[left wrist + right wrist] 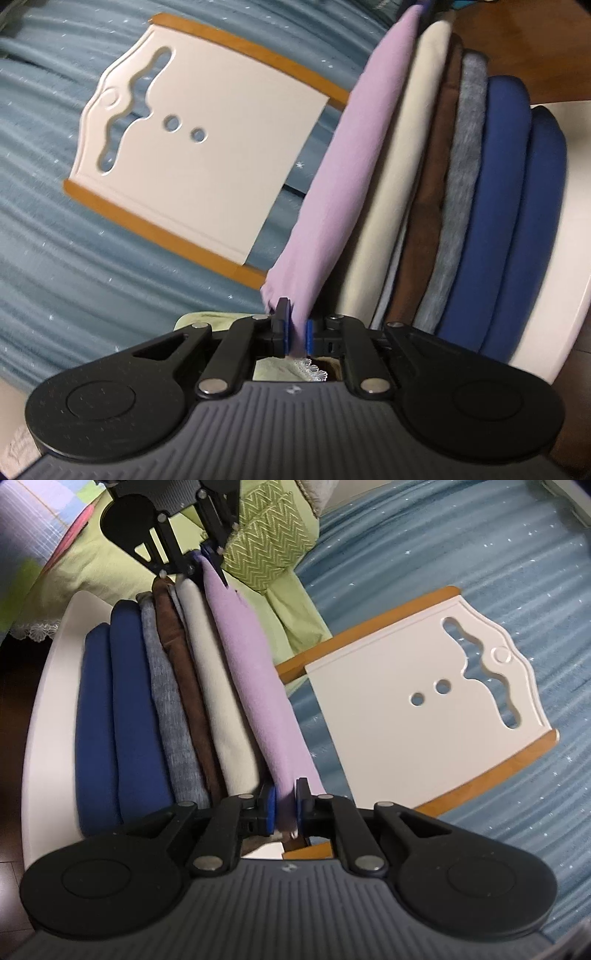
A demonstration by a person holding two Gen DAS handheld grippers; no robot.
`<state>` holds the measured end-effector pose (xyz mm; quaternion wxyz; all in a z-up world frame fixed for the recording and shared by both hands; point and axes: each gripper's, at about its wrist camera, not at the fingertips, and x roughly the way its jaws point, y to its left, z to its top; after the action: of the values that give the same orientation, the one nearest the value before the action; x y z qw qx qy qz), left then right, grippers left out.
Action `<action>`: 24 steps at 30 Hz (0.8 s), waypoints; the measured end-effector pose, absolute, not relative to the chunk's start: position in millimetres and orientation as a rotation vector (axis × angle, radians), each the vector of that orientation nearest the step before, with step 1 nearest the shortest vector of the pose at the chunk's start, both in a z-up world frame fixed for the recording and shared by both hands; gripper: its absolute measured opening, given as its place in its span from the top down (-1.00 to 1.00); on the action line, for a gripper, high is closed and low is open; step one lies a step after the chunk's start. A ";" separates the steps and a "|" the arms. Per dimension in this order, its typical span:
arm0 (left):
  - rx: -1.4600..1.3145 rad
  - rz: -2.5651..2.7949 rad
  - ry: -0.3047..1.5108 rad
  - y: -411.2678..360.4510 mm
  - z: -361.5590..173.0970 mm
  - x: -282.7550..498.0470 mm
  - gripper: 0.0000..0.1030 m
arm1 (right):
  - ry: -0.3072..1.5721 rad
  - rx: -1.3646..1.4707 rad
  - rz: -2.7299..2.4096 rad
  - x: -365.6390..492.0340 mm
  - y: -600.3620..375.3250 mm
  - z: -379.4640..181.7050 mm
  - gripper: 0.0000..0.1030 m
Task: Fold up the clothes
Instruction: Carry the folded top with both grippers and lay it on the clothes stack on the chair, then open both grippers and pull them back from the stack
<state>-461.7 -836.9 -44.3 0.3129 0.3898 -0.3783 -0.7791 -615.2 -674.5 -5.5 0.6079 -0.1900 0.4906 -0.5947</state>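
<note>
Blue curtain [92, 258] behind, both grippers' fingers [270, 812] pinching lilac cloth [255, 686], ends hidden

The lilac cloth [343, 177] is looking soft and matt, a fine smooth knit. Beside it the cream fold [402, 177] is showing a plain smooth weave, the brown fold [183, 653] a napped, suede-like face, the grey fold [166, 701] a heathered knit, and the blue folds [122, 716] a dense, even cloth. The chair back [207, 147] is gleaming as smooth white paint, its rails [147, 221] as varnished wood. The curtain [74, 277] is hanging as ribbed blue cloth (flecked with glints). The right gripper [285, 808] is showing matt black plastic with shiny metal rivets.
</note>
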 end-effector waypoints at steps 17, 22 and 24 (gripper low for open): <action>0.948 -2.073 -0.448 -802.6 -45.8 -407.9 -0.13 | 0.952 -0.221 -1.467 -618.4 -644.7 -7.0 0.43; 0.819 -2.064 -0.061 -760.6 -50.4 -379.9 -0.92 | 0.693 0.068 -1.567 -618.0 -606.8 -13.2 -0.38; 0.747 -2.030 0.090 -743.8 -50.4 -372.8 -0.99 | 0.567 0.170 -1.631 -611.7 -589.0 -17.5 -0.99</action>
<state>-372.8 -743.8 -50.4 0.4690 0.3046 0.0367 -0.8282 -611.7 -589.0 -17.5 0.6466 0.0745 0.2492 -0.7171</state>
